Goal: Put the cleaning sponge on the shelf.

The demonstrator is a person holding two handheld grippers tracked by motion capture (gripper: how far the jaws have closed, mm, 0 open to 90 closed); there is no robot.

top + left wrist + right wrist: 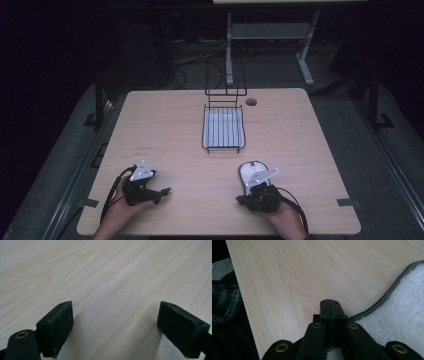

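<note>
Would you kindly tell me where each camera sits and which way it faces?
High view: above the person's side, facing forward and down on the table, rack and cloth; both hands and grippers show.
Left gripper view: on the left gripper, looking along its open jaws at bare tabletop.
Right gripper view: on the right gripper, jaws shut at the cloth's grey edge; a plaid garment at left.
Shared: the high and right gripper views both show the cloth.
</note>
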